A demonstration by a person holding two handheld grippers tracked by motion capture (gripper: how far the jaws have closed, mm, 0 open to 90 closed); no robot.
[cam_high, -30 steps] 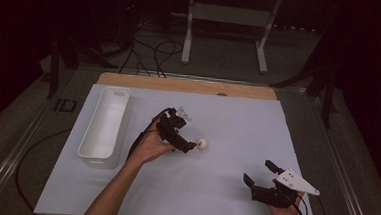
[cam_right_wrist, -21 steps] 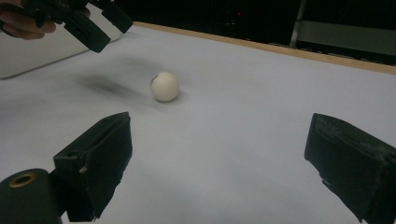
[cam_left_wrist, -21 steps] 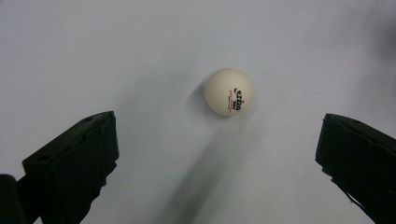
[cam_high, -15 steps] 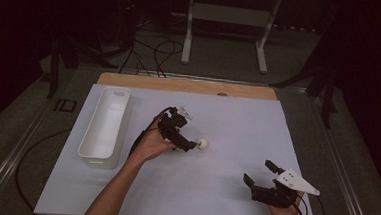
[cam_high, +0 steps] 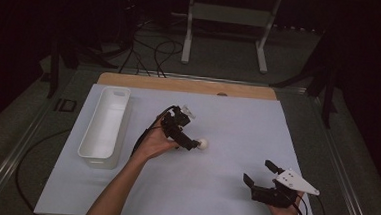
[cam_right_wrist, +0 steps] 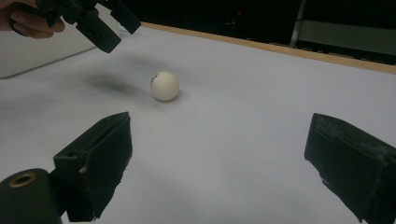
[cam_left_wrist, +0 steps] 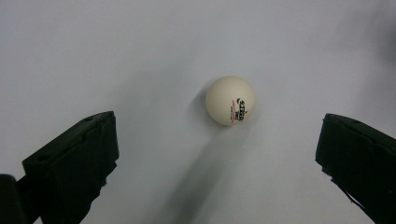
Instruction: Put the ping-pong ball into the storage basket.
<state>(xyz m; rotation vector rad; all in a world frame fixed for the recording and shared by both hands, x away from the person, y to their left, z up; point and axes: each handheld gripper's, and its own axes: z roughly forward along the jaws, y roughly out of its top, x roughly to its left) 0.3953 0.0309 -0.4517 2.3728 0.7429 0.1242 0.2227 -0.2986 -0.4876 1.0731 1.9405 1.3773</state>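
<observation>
- Print on the ball (cam_left_wrist: 230, 100), in black and red, is legible in the left gripper view; the high view gives the ball (cam_high: 203, 144) as a plain white dot, and the right gripper view (cam_right_wrist: 165, 86) shows it from the side with a faint mark at its upper left.
- White bin (cam_high: 105, 125) along the left of the table (cam_high: 233, 200) is seen whole in the high view; the right gripper view catches one pale corner of it (cam_right_wrist: 42, 51).
- Ball lies on the white table surface near mid-table, just beyond the jaw tips of the left gripper (cam_high: 189, 141), between their lines and apart from both.
- Left gripper (cam_left_wrist: 219, 154): jaws spread wide, holding nothing, raised above the surface, as its shadow in the right gripper view (cam_right_wrist: 109, 28) indicates.
- Right gripper (cam_high: 260, 175): near the table's right front corner, well apart from the ball, jaws wide apart (cam_right_wrist: 219, 154), nothing between them.
</observation>
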